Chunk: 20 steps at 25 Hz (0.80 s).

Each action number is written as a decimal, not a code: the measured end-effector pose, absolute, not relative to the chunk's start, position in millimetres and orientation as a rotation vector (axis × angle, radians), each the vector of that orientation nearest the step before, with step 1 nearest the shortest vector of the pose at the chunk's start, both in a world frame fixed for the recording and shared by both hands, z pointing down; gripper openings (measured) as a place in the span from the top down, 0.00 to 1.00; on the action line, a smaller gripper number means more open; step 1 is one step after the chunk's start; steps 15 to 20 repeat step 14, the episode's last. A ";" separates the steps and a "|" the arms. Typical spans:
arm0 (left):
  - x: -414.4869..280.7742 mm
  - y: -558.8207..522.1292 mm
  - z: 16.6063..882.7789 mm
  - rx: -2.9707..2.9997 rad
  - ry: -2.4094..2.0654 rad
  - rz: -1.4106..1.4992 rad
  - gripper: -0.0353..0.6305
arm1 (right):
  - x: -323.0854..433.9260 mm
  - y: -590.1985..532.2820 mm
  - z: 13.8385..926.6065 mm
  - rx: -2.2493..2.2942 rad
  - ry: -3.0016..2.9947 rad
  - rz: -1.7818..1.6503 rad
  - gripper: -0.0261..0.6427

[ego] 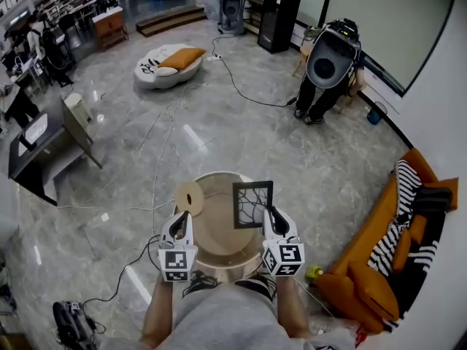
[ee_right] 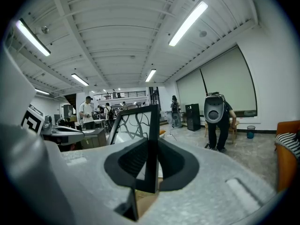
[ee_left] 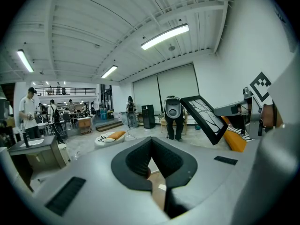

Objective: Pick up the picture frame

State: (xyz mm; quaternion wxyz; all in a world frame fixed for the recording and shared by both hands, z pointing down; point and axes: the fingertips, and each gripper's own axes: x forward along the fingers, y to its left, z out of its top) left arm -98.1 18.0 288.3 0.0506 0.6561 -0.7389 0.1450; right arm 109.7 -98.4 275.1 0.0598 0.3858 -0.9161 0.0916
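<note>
The picture frame (ego: 253, 204) is black with a branch pattern behind its glass. It stands upright over the round wooden table (ego: 219, 228), lifted off it. My right gripper (ego: 271, 217) is shut on the frame's right edge. In the right gripper view that edge (ee_right: 151, 144) runs straight up between the dark pads (ee_right: 174, 162). My left gripper (ego: 181, 221) hovers over the table's left side, apart from the frame, shut and holding nothing. From the left gripper view the frame (ee_left: 204, 116) hangs tilted to the right of the left gripper (ee_left: 151, 146).
A pale round disc (ego: 190, 195) sits at the table's left rim. An orange sofa (ego: 379, 268) with striped cushions stands at the right. Cables (ego: 157, 159) cross the grey floor. A person (ego: 330, 64) bends over by the far wall. A dark desk (ego: 44, 152) is at the left.
</note>
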 end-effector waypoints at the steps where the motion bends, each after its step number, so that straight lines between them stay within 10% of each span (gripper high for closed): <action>1: -98.0 18.2 288.1 1.998 -2.249 0.442 0.92 | 109.9 -98.3 275.2 1.170 -2.772 0.278 0.87; 20: -96.8 18.2 288.2 1.996 -2.240 0.450 0.92 | 110.6 -96.7 273.6 1.179 -2.771 0.288 0.87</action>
